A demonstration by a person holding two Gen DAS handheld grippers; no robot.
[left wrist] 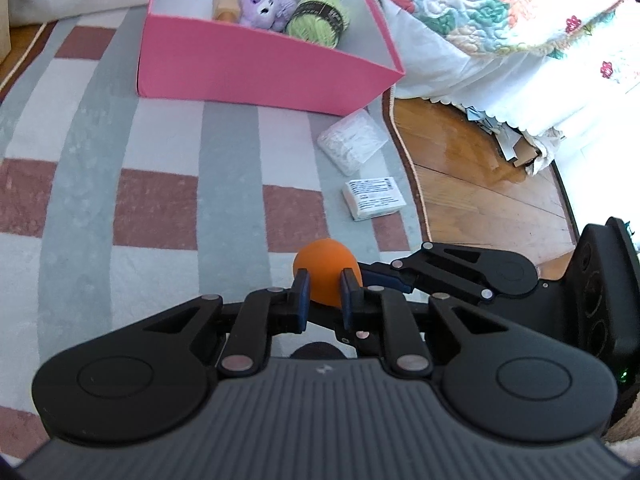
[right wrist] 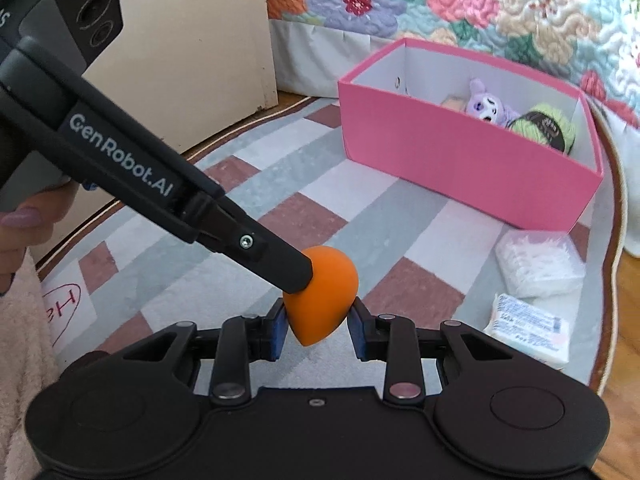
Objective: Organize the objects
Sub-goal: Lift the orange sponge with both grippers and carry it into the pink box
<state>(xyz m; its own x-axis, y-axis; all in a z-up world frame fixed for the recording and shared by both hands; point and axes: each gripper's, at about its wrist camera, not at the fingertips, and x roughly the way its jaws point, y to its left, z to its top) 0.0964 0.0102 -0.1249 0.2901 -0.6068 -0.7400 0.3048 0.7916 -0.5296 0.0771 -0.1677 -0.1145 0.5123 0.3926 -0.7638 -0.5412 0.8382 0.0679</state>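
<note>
An orange teardrop-shaped sponge (left wrist: pixel 326 270) (right wrist: pixel 324 292) hangs just above the striped rug (left wrist: pixel 120 168), gripped from two sides. My left gripper (left wrist: pixel 325 294) is shut on it, its blue pads pressing both flanks; in the right wrist view the left gripper (right wrist: pixel 298 276) reaches in from the upper left onto the sponge's top. My right gripper (right wrist: pixel 318 322) is shut on the sponge's lower half, and in the left wrist view the right gripper (left wrist: pixel 376 276) comes in from the right. Beyond stands an open pink box (left wrist: pixel 260 68) (right wrist: pixel 460 148) holding a purple plush (left wrist: pixel 262 0), green yarn (left wrist: pixel 320 16) and a beige item (left wrist: pixel 224 6).
A clear plastic case of white swabs (left wrist: pixel 352 140) (right wrist: pixel 540 264) and a white labelled packet (left wrist: pixel 374 198) (right wrist: pixel 528 332) lie on the rug near the box. A bed with a floral quilt (left wrist: pixel 480 8), wood floor (left wrist: pixel 480 168), a cream cabinet (right wrist: pixel 192 40) and a hand (right wrist: pixel 20 232) border the rug.
</note>
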